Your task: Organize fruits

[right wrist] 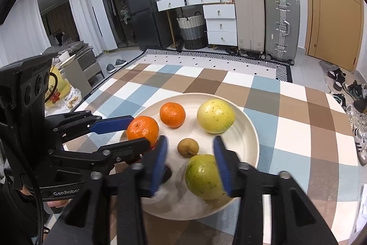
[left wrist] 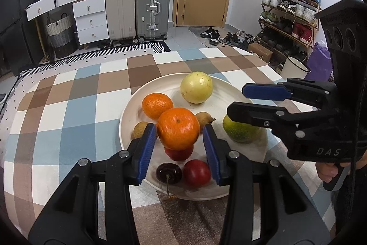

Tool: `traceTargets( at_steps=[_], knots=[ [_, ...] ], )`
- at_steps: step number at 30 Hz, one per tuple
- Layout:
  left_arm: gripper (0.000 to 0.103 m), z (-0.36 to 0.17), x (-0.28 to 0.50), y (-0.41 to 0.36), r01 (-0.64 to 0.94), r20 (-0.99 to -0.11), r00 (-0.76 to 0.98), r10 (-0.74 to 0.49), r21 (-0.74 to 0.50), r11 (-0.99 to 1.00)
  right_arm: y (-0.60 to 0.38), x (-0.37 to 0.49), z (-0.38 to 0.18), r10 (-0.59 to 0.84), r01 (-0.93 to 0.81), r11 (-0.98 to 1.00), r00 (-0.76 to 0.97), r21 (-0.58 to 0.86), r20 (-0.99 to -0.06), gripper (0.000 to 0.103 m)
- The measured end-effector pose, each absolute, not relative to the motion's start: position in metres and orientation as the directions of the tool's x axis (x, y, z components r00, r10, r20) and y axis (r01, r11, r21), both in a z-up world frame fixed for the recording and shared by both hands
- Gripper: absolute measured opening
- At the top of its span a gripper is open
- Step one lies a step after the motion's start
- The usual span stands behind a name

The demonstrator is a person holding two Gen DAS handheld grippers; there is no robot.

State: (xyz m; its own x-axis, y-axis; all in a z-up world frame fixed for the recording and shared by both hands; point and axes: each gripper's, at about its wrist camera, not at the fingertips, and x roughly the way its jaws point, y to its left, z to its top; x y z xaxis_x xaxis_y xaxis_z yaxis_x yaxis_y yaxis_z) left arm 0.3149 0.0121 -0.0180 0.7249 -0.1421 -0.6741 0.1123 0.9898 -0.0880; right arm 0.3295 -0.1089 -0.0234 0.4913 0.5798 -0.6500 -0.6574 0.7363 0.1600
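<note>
Centrally in the left wrist view, the left gripper point(left wrist: 180, 130) holds its ribbed blue pads apart around a glossy, dimpled tangerine point(left wrist: 178, 128); whether they touch the fruit I cannot tell. Lower in the right wrist view, the right gripper point(right wrist: 190, 147) has its jaws spread wide above a smooth round green fruit point(right wrist: 203, 176). Around both lies a round cream plate point(right wrist: 248, 130) on a checked cloth point(right wrist: 298, 111), with a pale yellow fruit point(right wrist: 215, 116) toward the upper right.
</note>
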Motion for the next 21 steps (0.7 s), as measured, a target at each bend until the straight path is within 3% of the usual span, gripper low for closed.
traceTargets(
  at_steps=[3, 5, 7, 9, 13, 16, 17, 21],
  knots=[
    [0.041, -0.016, 0.314, 0.013, 0.107, -0.677, 0.723, -0.138, -0.087, 0.990, -0.113, 0.331, -0.021, 0.572, -0.646, 0.747, 0.503, 0.157, -0.648, 0.056],
    [0.045, -0.014, 0.313, 0.015, 0.101, -0.680, 0.720, -0.136, -0.091, 0.991, -0.117, 0.331, -0.019, 0.575, -0.640, 0.750, 0.510, 0.165, -0.640, 0.069],
    [0.058, -0.010, 0.311, 0.019, 0.086, -0.678, 0.723, -0.128, -0.096, 0.992, -0.121, 0.330, -0.017, 0.579, -0.634, 0.754, 0.516, 0.174, -0.631, 0.079],
    [0.078, -0.007, 0.307, 0.022, 0.072, -0.670, 0.733, -0.120, -0.099, 0.992, -0.125, 0.326, -0.015, 0.578, -0.625, 0.760, 0.527, 0.176, -0.622, 0.088],
    [0.084, 0.002, 0.295, 0.030, 0.049, -0.647, 0.754, -0.112, -0.115, 0.992, -0.137, 0.314, -0.012, 0.593, -0.616, 0.762, 0.541, 0.199, -0.597, 0.102],
    [0.094, 0.008, 0.280, 0.034, 0.043, -0.623, 0.774, -0.115, -0.129, 0.991, -0.147, 0.298, -0.007, 0.609, -0.625, 0.757, 0.567, 0.192, -0.555, 0.102],
    [0.103, 0.010, 0.274, 0.034, 0.041, -0.611, 0.784, -0.109, -0.125, 0.991, -0.148, 0.294, -0.005, 0.609, -0.627, 0.757, 0.573, 0.185, -0.549, 0.102],
    [0.103, 0.019, 0.248, 0.028, 0.054, -0.570, 0.817, -0.082, -0.066, 0.996, -0.152, 0.274, 0.004, 0.613, -0.640, 0.752, 0.590, 0.159, -0.525, 0.102]
  ],
)
